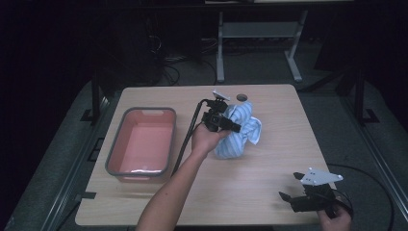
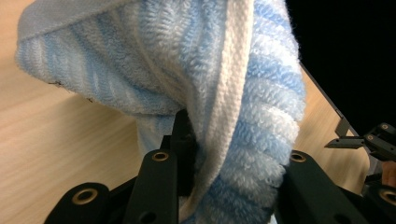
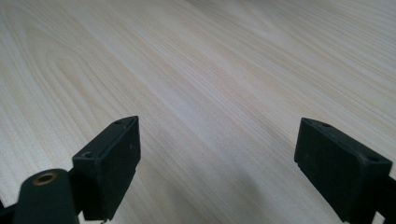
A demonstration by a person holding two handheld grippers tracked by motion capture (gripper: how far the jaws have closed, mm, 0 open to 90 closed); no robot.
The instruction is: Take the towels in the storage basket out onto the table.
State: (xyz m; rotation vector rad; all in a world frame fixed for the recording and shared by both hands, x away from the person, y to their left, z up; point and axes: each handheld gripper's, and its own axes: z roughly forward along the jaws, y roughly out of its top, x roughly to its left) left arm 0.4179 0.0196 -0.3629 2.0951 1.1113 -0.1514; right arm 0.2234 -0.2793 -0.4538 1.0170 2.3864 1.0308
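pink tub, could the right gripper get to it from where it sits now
Probably not directly. The right gripper sits open at the table's near right corner, while the pink tub is at the far left side. The left hand, its forearm, and the striped towel it holds lie between them.

Non-task items on and around the table (image 1: 269,159)

A pink basin (image 1: 142,143) with a grey rim sits on the left part of the light wood-grain table, long side running front to back, nothing visible inside. A small dark round disc (image 1: 242,97) lies near the far edge. Beyond the table, a grey metal frame (image 1: 260,36) stands on the floor beside loose cables (image 1: 166,60).
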